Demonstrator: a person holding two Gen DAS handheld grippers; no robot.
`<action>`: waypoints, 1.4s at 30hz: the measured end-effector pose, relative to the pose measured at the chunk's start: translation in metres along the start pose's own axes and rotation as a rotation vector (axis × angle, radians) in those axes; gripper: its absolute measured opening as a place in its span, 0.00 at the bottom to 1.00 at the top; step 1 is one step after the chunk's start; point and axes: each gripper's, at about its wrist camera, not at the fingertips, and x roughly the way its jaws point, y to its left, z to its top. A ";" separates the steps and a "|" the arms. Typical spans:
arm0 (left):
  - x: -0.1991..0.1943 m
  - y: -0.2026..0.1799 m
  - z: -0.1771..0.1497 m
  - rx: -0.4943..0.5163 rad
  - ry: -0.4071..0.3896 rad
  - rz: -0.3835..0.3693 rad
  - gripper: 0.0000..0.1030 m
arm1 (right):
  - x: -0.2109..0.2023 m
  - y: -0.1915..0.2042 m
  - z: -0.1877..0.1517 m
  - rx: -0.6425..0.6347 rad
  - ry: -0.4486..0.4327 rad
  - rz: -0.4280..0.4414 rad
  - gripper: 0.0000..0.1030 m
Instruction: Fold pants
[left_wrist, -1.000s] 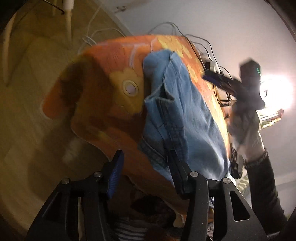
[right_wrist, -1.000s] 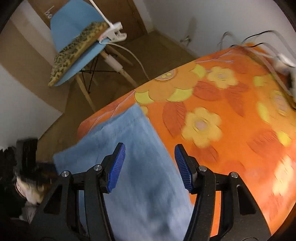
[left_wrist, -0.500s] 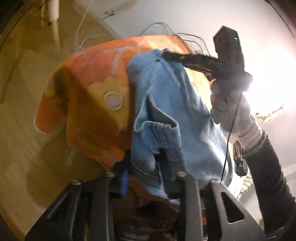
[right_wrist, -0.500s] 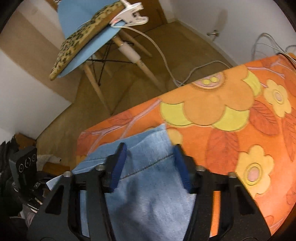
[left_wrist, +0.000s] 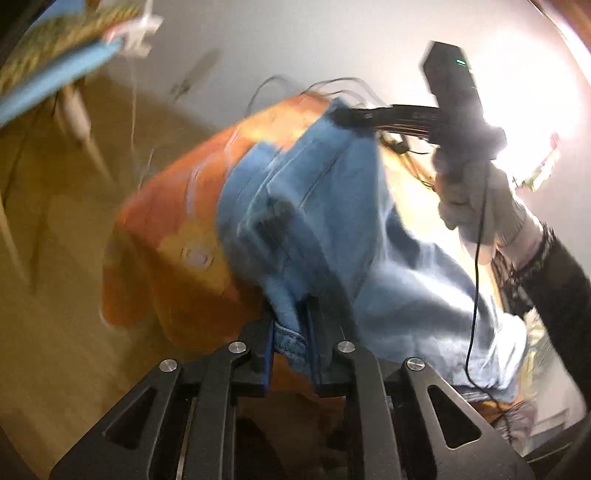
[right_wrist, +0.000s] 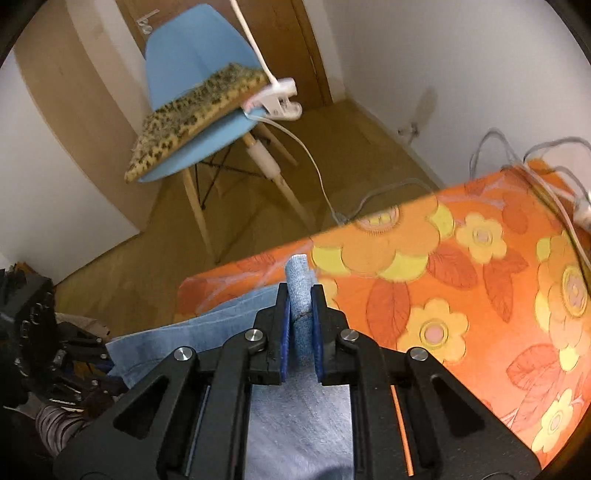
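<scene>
Ahead of your right jaws and off to their left stands a blue chair (right_wrist: 192, 96) on pale wooden legs, a leopard-print cushion (right_wrist: 192, 110) on its seat. A white clamp (right_wrist: 275, 99) bites its front edge. Behind it is a wooden door (right_wrist: 288, 44); white walls (right_wrist: 443, 55) meet a tan floor (right_wrist: 258, 206). Beyond your left jaws, to their right, bright light (left_wrist: 535, 110) glares.

Light blue denim pants (left_wrist: 332, 229) draped, bunched, on the table.
</scene>
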 end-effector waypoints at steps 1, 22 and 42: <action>0.001 0.006 -0.001 -0.024 0.007 -0.009 0.19 | 0.007 -0.001 0.000 0.003 0.019 0.015 0.10; 0.009 0.065 -0.022 -0.260 0.049 -0.110 0.47 | 0.108 0.017 0.027 -0.075 0.232 -0.098 0.61; -0.006 0.065 0.001 -0.245 -0.016 -0.104 0.47 | -0.045 0.048 -0.035 -0.174 -0.015 -0.140 0.12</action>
